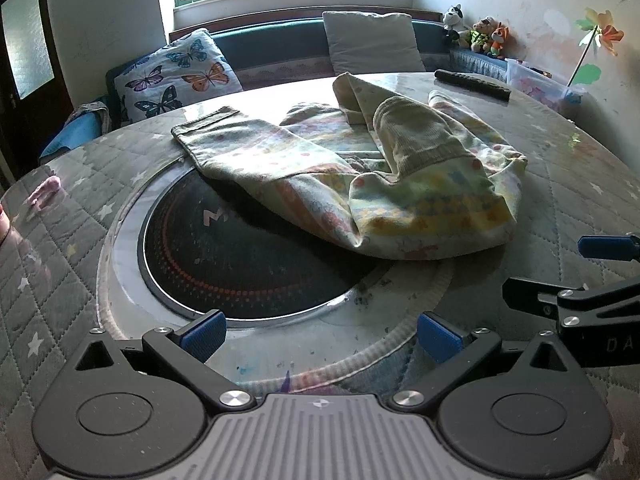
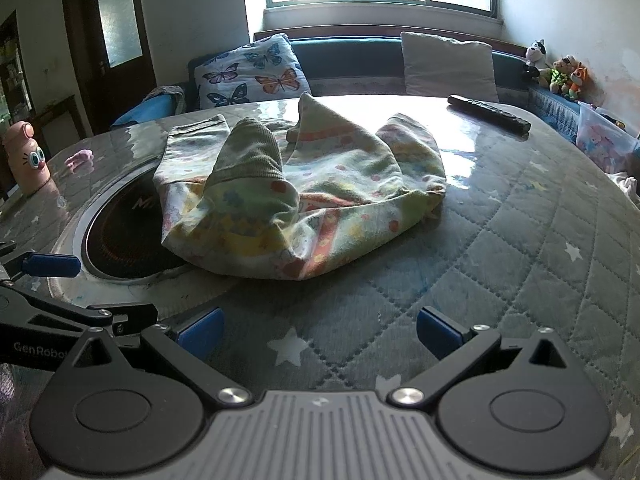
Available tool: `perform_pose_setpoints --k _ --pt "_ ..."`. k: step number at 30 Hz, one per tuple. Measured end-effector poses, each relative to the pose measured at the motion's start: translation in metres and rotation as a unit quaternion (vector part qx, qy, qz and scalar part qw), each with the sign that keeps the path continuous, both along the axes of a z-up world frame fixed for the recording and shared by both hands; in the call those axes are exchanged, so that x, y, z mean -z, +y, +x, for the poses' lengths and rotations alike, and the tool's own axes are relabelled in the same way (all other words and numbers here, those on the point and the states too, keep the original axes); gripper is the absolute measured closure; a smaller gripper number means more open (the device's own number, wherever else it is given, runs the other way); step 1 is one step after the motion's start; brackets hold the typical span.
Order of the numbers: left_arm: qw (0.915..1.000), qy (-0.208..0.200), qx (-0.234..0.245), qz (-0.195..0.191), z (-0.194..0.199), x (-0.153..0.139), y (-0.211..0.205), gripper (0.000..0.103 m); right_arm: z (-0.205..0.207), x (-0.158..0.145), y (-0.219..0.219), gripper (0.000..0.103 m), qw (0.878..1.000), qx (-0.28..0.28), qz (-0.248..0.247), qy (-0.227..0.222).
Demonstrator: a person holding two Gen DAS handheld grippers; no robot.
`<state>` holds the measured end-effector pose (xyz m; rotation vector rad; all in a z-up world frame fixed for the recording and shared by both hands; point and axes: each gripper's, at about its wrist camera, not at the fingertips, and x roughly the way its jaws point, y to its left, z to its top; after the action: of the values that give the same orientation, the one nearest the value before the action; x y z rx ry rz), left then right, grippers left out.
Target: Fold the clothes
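Left wrist view: the left gripper, jaws apart, hovers near the table edge; the crumpled garment lies mid-table, partly over the dark round hob.

Right wrist view: the right gripper, also apart and empty, faces the garment. It looks soft and light, probably best pinched at the ribbed cuff.

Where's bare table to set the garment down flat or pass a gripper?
Free: quilted cover right of the garment, between it and the remote; also the near strip before the right gripper. Crowded: the garment overhangs the round cooktop; pink bottle at far left.
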<state>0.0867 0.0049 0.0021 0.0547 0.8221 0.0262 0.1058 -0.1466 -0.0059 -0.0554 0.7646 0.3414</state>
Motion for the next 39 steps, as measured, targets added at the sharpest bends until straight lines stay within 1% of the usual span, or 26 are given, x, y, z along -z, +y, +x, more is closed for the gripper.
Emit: perform_pose_setpoints --k 14,23,32,36,39 --pt "1.0000 0.004 0.001 0.005 0.012 0.000 -0.001 0.000 0.012 0.000 0.000 0.000 1.000 -0.006 0.007 0.002" --pt "1.0000 0.001 0.003 0.007 0.018 -0.002 -0.002 0.000 0.020 -0.004 0.000 0.000 1.000 -0.011 0.006 -0.005" --pt "0.9999 -0.006 -0.005 0.008 0.026 -0.009 0.004 0.000 0.030 -0.019 -0.002 0.000 0.999 -0.028 0.016 -0.020" --pt "0.9998 -0.013 -0.013 0.003 0.030 -0.016 0.012 0.000 0.036 -0.028 -0.006 0.000 0.999 -0.038 0.027 -0.028" --pt "0.9993 -0.024 -0.028 0.006 0.036 -0.023 0.018 0.000 0.045 -0.035 -0.009 0.000 0.998 -0.040 0.031 -0.035"
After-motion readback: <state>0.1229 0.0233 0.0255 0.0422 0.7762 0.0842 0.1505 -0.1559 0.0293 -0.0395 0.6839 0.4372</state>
